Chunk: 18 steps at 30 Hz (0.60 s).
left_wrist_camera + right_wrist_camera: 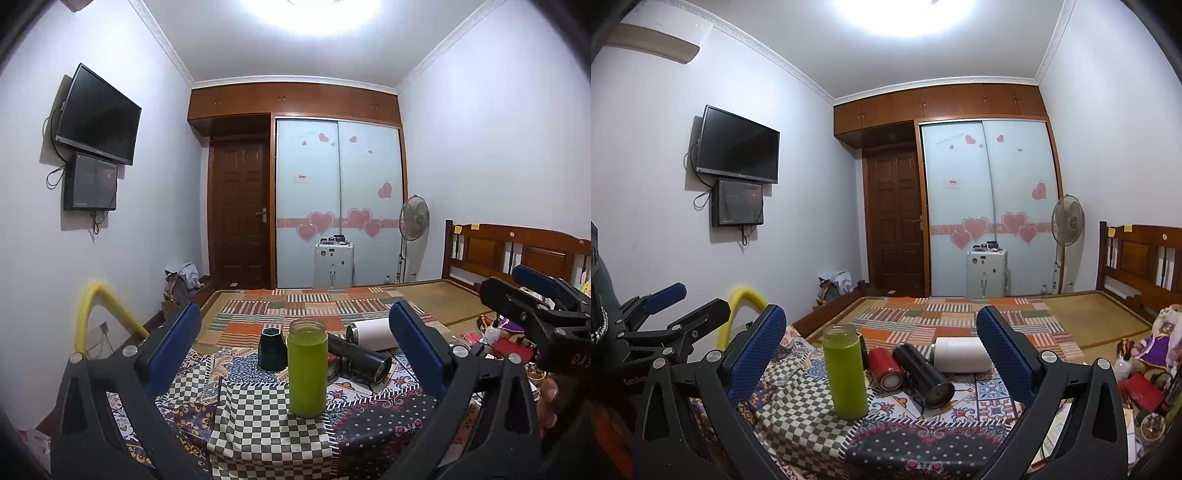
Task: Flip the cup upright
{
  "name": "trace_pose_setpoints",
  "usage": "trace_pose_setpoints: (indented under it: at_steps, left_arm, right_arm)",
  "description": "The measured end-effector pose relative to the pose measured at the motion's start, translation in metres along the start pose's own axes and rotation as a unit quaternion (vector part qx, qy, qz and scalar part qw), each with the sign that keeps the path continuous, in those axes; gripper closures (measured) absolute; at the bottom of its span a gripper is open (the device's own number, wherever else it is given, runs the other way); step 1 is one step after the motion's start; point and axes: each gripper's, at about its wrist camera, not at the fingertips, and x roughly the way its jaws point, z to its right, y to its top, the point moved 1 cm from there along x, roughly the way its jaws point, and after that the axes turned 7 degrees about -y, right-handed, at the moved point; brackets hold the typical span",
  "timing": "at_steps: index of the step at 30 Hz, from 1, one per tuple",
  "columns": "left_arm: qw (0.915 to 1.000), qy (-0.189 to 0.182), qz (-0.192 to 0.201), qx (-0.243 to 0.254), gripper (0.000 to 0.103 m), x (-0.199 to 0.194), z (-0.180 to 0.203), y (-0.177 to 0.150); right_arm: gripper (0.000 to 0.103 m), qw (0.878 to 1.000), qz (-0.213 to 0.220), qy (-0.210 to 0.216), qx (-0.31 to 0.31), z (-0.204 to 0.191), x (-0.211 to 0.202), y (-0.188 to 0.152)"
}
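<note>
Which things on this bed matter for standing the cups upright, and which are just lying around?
For the job: green cup already upright; black cup, red cup, white cup on their sides; dark cup.

Lying about: fan, doll.

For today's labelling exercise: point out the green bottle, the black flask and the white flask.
green bottle [307,373], left wrist view, mid body.
black flask [921,367], right wrist view, side wall.
white flask [962,354], right wrist view, side wall.
</note>
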Motion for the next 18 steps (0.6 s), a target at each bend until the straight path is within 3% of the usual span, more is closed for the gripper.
trace_pose_setpoints:
  at_steps: [18]
  left_arm:
    - [0.9999,-0.009,-0.01,0.004,0.0,0.007,0.0054,-0.0025]
  right_arm:
    - [0.0,1.0,-0.006,-0.002,0.002,0.001,-0.0007,0.0002]
